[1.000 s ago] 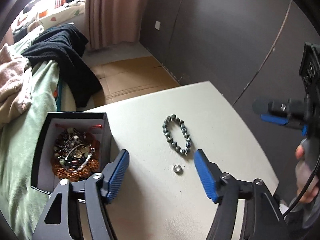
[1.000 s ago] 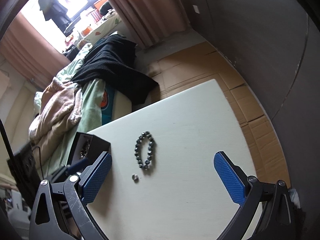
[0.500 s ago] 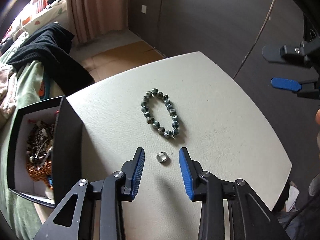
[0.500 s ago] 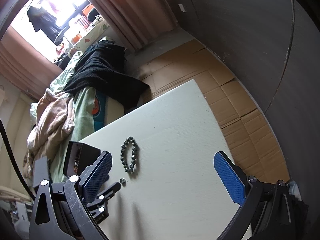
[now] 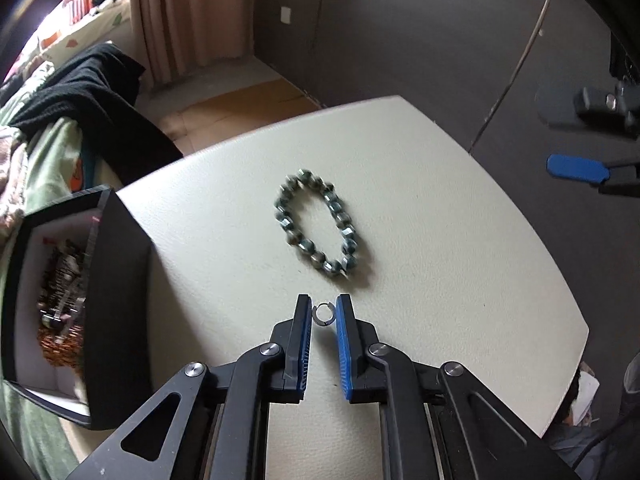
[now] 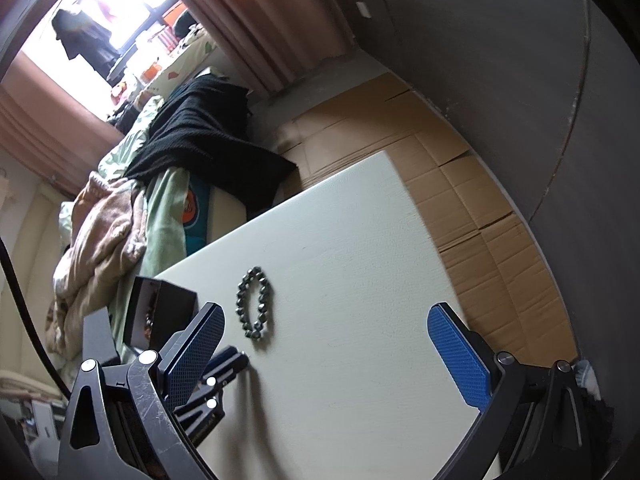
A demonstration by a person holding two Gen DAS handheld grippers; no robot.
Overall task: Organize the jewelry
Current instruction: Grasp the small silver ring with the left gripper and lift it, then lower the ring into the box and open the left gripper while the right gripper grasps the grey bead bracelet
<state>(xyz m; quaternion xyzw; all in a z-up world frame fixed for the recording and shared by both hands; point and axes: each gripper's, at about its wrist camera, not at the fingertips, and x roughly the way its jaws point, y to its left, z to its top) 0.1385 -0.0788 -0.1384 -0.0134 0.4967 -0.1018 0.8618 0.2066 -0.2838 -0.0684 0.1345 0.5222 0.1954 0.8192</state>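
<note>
Cream table (image 5: 440, 216) beside cluttered bed (image 6: 120, 216)

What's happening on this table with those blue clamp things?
A person is tidying jewelry with two handheld grippers. The left gripper has its blue pads closed around a small silver ring on the white table. A dark beaded bracelet lies just beyond, and a black box of jewelry sits left. The right gripper hangs open.

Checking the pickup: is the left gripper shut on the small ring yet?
Shut on it: the left gripper has both pads flanking the ring, apparently touching.
</note>
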